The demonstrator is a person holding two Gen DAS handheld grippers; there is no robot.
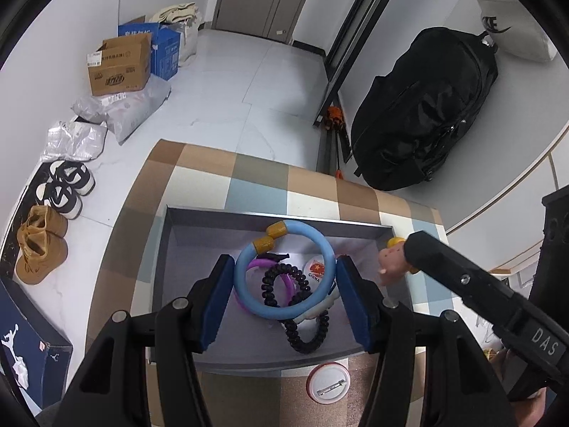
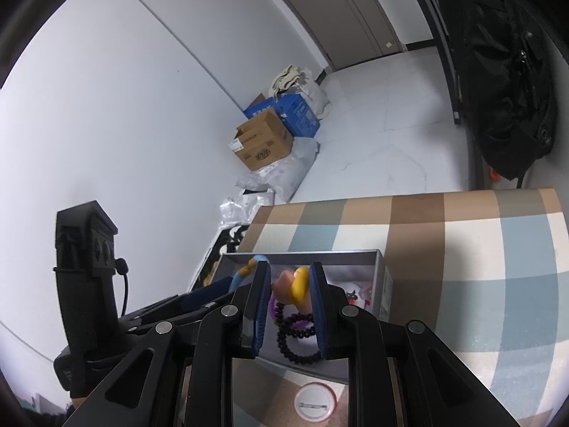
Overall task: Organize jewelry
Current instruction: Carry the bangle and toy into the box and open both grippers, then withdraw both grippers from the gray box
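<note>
A grey box point(image 1: 170, 249) sits on the checked tablecloth. My left gripper point(image 1: 284, 270) is over the box, its blue pads on either side of a light blue ring with gold bands point(image 1: 322, 242). Under it lie a purple ring point(image 1: 256, 263), a black bead bracelet point(image 1: 306, 341) and a China badge point(image 1: 317, 269). My right gripper point(image 2: 288, 283) is shut on a pink and yellow figure point(image 2: 293, 286) above the box point(image 2: 386, 284); the figure also shows in the left wrist view point(image 1: 391, 259). A white pin badge point(image 1: 328, 384) lies face down in front of the box.
The table's far edge point(image 1: 284, 167) drops to a white floor. Cardboard boxes point(image 1: 119, 66), shoes point(image 1: 41, 245) and a black backpack point(image 1: 426, 106) stand around it. The pin badge shows in the right wrist view point(image 2: 314, 405).
</note>
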